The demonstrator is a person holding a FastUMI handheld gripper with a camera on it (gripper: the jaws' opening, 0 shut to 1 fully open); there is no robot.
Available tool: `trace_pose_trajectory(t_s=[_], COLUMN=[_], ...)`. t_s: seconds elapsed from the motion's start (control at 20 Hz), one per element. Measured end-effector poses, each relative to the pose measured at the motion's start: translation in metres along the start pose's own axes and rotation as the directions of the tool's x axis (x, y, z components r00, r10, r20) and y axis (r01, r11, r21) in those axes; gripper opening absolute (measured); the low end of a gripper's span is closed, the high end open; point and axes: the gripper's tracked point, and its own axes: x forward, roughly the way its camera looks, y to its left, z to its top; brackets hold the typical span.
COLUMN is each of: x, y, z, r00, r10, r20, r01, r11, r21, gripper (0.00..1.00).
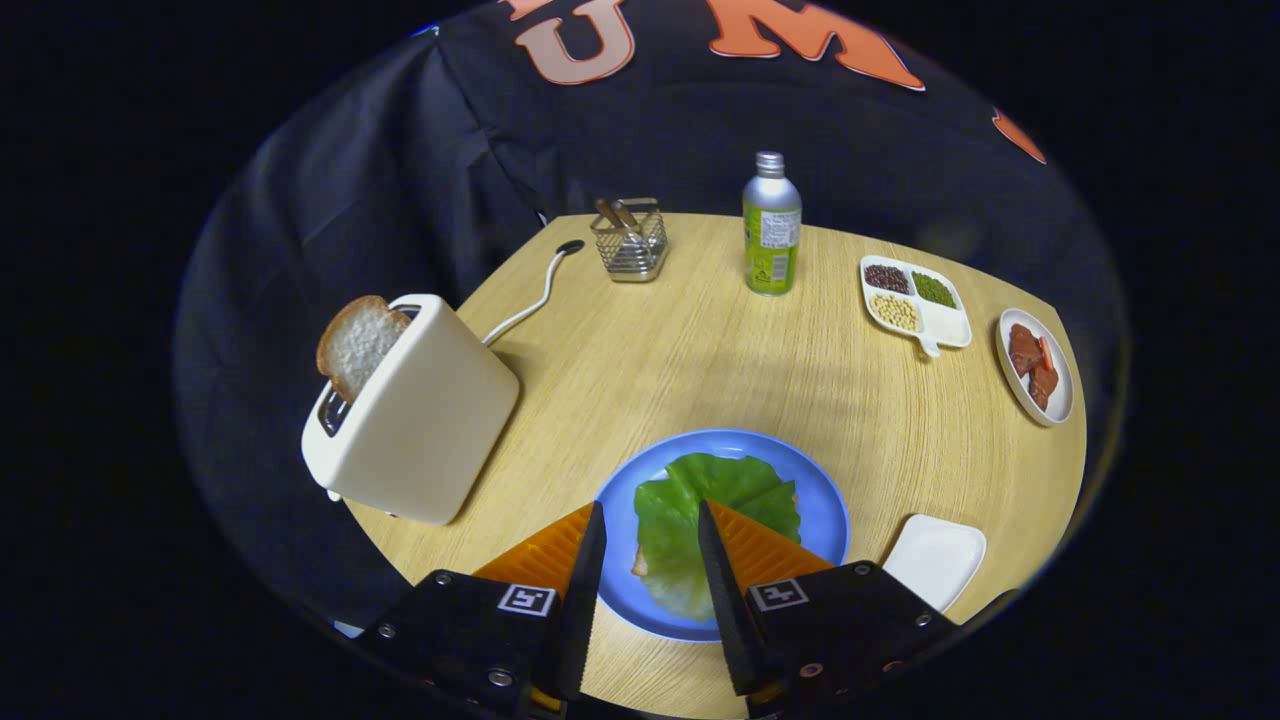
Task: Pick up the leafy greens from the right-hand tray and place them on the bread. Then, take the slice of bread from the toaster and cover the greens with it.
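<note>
A green lettuce leaf (700, 510) lies spread on the blue plate (825, 510), covering a slice of bread whose edge (638, 566) peeks out at the leaf's near left. My gripper (650, 515) hovers above the plate, open, with its fingers apart over the leaf and nothing held between them. A cream toaster (420, 420) stands to the left of the plate, and a slice of toast (358, 342) sticks up out of its slot. Just right of the plate sits a small white square tray (935, 558), which is bare.
At the table's far side stand a green bottle with a silver cap (771, 225) and a wire holder (629, 240). A divided white dish of beans (915, 302) and a white plate of red meat slices (1036, 365) sit at the right. The toaster's cord (530, 300) runs back.
</note>
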Motion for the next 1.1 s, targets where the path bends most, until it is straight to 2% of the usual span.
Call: trace_pose_trajectory(t_s=[0.45, 0.85, 1.1], x=[-0.024, -0.028, -0.016], y=[0.068, 0.154, 0.198], z=[0.054, 0.085, 0.095], r00=[0.998, 0.998, 0.999], r10=[0.022, 0.046, 0.048], r20=[0.062, 0.053, 0.022], r01=[-0.02, -0.04, -0.045], r11=[1.0, 0.994, 0.992], r21=[-0.024, -0.106, -0.118], gripper=[0.82, 0.9, 0.9])
